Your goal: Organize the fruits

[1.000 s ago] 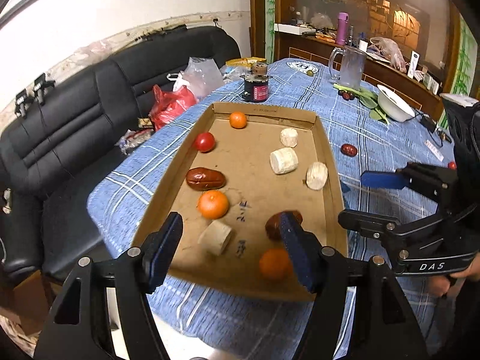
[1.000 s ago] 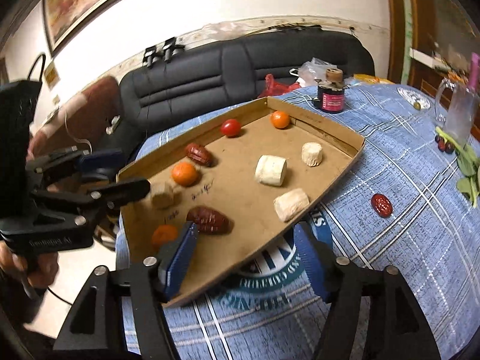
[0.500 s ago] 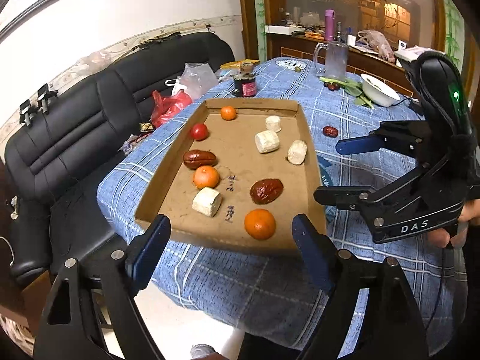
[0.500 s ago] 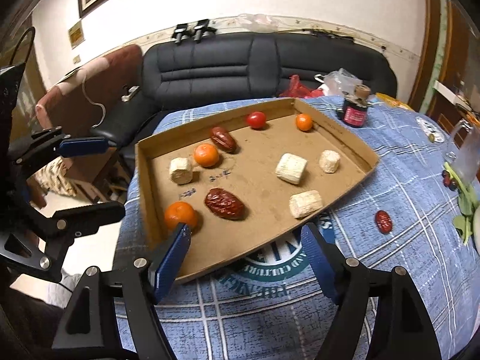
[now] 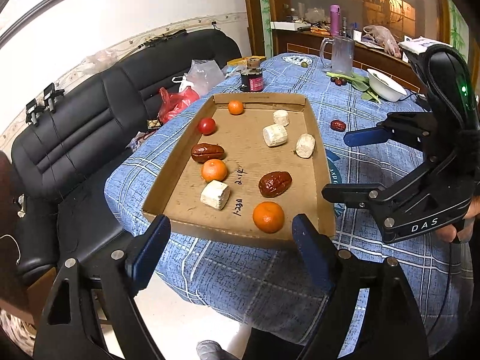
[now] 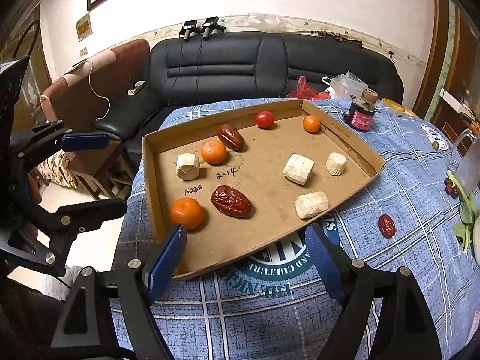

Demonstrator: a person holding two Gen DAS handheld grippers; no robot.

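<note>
A cardboard tray (image 5: pixel 323 180) (image 6: pixel 150 180) on the blue checked tablecloth holds three oranges, two red dates, a cherry tomato (image 5: pixel 207 126) and several pale root chunks. The nearest orange (image 5: pixel 268 217) (image 6: pixel 187 213) lies at the tray's near end beside a date (image 5: pixel 274 183) (image 6: pixel 231 201). Another date (image 5: pixel 338 125) (image 6: pixel 386 226) lies loose on the cloth right of the tray. My left gripper (image 5: pixel 231 250) is open and empty, off the table's near edge. My right gripper (image 6: pixel 246 255) is open and empty, above the tray's right side.
A black sofa (image 5: pixel 75 138) with red and clear plastic bags stands left of the table. A small dark jar (image 5: pixel 252 79) (image 6: pixel 362 114) sits beyond the tray. A glass mug (image 5: pixel 340 54), greens and a white bowl (image 5: pixel 387 85) lie at the far right.
Both grippers have pulled back and up from the tray; it now looks smaller and farther. The left gripper went from over the tray to off the table edge. Fruits have not moved.
</note>
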